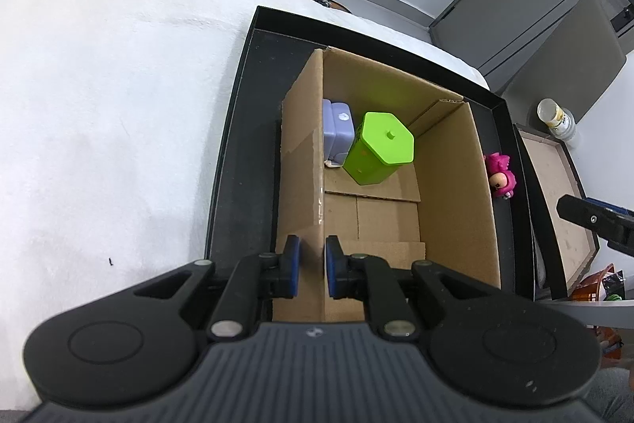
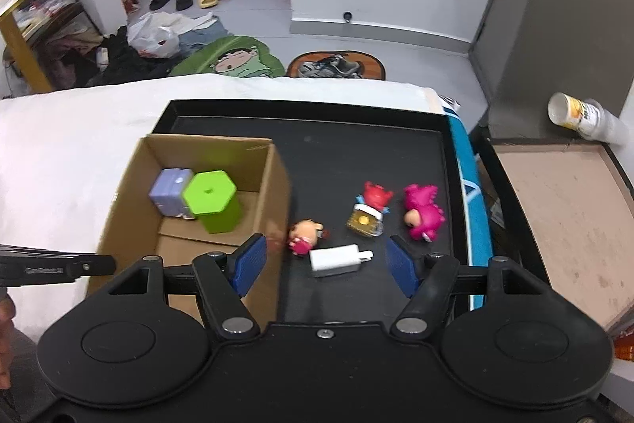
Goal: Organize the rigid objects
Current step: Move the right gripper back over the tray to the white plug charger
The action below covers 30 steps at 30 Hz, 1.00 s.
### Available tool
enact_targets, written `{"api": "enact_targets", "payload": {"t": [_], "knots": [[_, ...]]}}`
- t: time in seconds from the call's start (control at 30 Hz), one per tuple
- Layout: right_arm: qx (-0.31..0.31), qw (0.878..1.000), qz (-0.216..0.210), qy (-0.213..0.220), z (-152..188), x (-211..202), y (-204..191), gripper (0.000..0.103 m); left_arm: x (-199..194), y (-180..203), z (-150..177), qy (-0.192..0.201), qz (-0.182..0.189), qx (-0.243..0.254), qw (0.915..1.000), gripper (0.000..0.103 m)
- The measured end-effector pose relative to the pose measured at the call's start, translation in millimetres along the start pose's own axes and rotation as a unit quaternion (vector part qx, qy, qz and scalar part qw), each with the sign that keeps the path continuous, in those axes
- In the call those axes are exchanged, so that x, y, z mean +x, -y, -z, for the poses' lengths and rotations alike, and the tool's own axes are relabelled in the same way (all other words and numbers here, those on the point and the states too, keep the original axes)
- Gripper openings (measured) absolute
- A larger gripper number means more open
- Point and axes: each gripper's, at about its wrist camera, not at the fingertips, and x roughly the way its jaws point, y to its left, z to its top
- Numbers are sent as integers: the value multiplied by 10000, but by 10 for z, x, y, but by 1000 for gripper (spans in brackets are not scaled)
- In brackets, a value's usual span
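Sitting on a white-covered table (image 2: pixel 79 129), black tray (image 2: pixel 356 153) with a cardboard box (image 2: pixel 273 185) at its left side. Holds two things already, at the far end — green canister (image 2: pixel 212 201) upright, lilac case (image 2: pixel 168 195) touching it on the left.

Left gripper (image 1: pixel 312 266) straddling the box's left wall near the close corner, pads (image 1: pixel 292 266) narrow, one outside and one inside — pinching the cardboard or a hair off it, cannot tell which; likely steadying the box.

Right gripper (image 2: pixel 331 270) spread wide, empty, low over the bare tray floor right of the box. Directly between and just ahead of its fingers: white charger (image 2: pixel 335 260), lying flat, long axis running left–right across the gap, prongs to the right. Probably the next pick, and the right hand plainly nearer than the left. Lengthwise grab looks awkward; a wrist turn to close across the short sides seems wiser.

Close by: small doll (image 2: pixel 303 236) just left of the charger, red figure (image 2: pixel 370 211) beyond it, pink dino (image 2: pixel 422 211) farther right. Box opening up and to the left from there.
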Motion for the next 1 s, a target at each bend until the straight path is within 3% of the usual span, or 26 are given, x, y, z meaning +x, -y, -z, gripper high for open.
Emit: {"api": "enact_targets", "payload": {"t": [0.43, 0.9, 1.0], "knots": [[527, 9986, -83, 44, 179, 256, 411, 66, -2, 56, 18, 14, -95, 80, 9999, 12], [771, 9963, -126, -358, 205, 677, 464, 66, 47, 93, 27, -22, -232, 205, 9995, 12], [886, 9943, -297, -520, 190, 778, 498, 66, 50, 94, 23, -30, -234, 194, 9995, 12]]}}
